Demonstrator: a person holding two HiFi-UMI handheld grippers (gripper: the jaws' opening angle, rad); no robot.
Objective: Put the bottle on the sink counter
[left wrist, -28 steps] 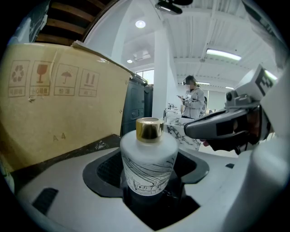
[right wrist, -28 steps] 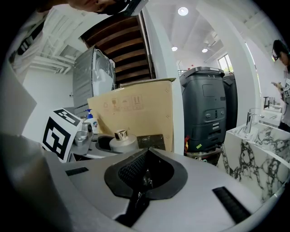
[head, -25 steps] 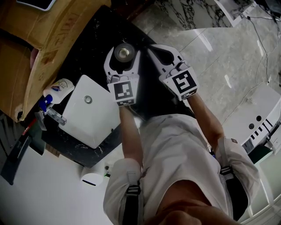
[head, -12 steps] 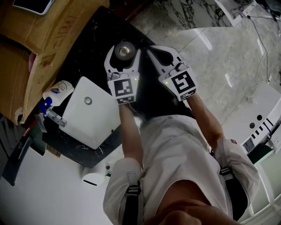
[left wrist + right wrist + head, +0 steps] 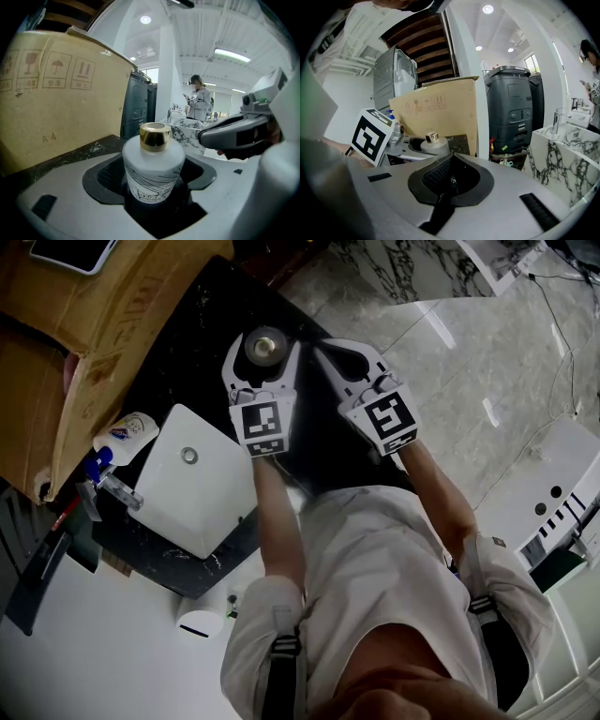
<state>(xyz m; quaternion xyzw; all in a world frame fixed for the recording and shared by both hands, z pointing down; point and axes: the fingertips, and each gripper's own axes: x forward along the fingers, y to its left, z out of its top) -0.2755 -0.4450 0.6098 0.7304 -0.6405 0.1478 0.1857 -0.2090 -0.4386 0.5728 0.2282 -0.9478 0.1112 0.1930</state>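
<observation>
A squat, round-shouldered white bottle (image 5: 153, 168) with a short neck and a shiny gold cap stands upright between the pale grey fingers (image 5: 70, 206) of the left gripper (image 5: 265, 351). The fingers close narrowly on its sides, their dark padded hollows against its body. A fine black line drawing runs round the lower half of the bottle; no words on it can be read. The bottle is over the black speckled stone bench (image 5: 202, 343), beyond the white square basin (image 5: 197, 479); whether its base touches the bench is hidden.

The right gripper (image 5: 450, 178) hangs just beside it with its fingers (image 5: 525, 187) pressed together on nothing.

The tall brown cardboard box (image 5: 61, 108) behind the bottle bears handling symbols, a glass, an umbrella and up-arrows, and lower down the faint print "A 4".
</observation>
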